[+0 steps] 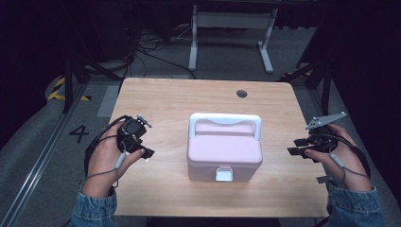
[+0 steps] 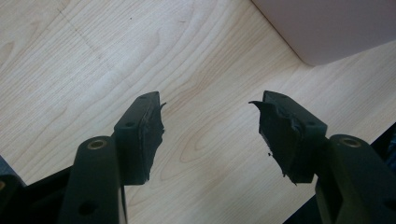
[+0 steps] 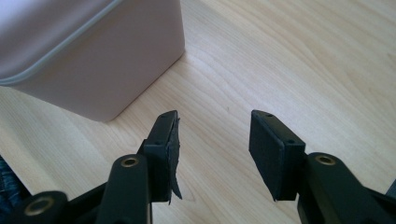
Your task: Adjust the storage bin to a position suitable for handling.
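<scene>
In the high view, the left gripper (image 1: pixel 147 153) sits at the lower left of the frame, held above the table (image 1: pixel 165 99), its jaws apart and empty, pointing toward the centre. In the left gripper view its jaws stand apart over bare wood, with a corner of the box (image 2: pixel 336 28) at the upper right, near but not touching. The pink box (image 1: pixel 224 151) stands at the centre of the high view, lid down, white handle (image 1: pixel 225 120) raised at its back and a white latch (image 1: pixel 224 174) on its front. At the right, the right gripper (image 1: pixel 294 146) hovers beside the box, jaws wide and empty. The right gripper view shows the box (image 3: pixel 93 51) at the upper left, clear of the jaws.
</scene>
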{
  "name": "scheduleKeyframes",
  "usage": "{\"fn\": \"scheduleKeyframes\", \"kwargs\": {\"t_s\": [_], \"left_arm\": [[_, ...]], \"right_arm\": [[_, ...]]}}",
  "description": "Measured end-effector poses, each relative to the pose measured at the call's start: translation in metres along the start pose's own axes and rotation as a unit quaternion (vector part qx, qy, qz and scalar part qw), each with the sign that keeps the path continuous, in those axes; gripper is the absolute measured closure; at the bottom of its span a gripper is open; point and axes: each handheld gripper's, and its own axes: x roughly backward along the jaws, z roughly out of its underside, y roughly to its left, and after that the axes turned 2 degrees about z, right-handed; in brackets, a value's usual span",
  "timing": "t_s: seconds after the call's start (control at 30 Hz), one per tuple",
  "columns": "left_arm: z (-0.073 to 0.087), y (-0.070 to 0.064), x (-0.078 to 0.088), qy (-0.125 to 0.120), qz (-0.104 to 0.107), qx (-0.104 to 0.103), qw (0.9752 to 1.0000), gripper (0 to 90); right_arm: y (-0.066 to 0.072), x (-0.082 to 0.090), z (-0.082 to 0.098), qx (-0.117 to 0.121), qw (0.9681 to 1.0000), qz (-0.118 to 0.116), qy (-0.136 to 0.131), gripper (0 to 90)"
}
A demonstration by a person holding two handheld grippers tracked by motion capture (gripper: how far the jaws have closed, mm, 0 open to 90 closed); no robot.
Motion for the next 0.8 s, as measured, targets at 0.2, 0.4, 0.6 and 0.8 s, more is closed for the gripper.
{"fn": "scheduleKeyframes", "kwargs": {"t_s": [0.2, 0.4, 0.6, 0.8], "left_arm": [[-0.001, 0.000, 0.002, -0.013, 0.010, 0.002, 0.9999, 41.9], [-0.011, -0.006, 0.005, -0.036, 0.023, -0.005, 0.9991, 42.5], [-0.034, -0.023, 0.004, -0.053, 0.028, -0.030, 0.9977, 42.5], [-0.044, -0.030, 0.003, -0.071, 0.039, -0.047, 0.9956, 42.5]], "right_arm": [[0.001, 0.000, -0.001, 0.005, 0.9999, -0.001, -0.010, 53.0], [0.003, 0.000, -0.001, 0.006, 0.9998, -0.008, -0.017, 52.1], [0.004, -0.002, 0.002, 0.005, 0.9999, -0.002, -0.015, 51.4], [0.004, -0.003, 0.006, 0.001, 1.0000, -0.001, -0.008, 50.5]]}}
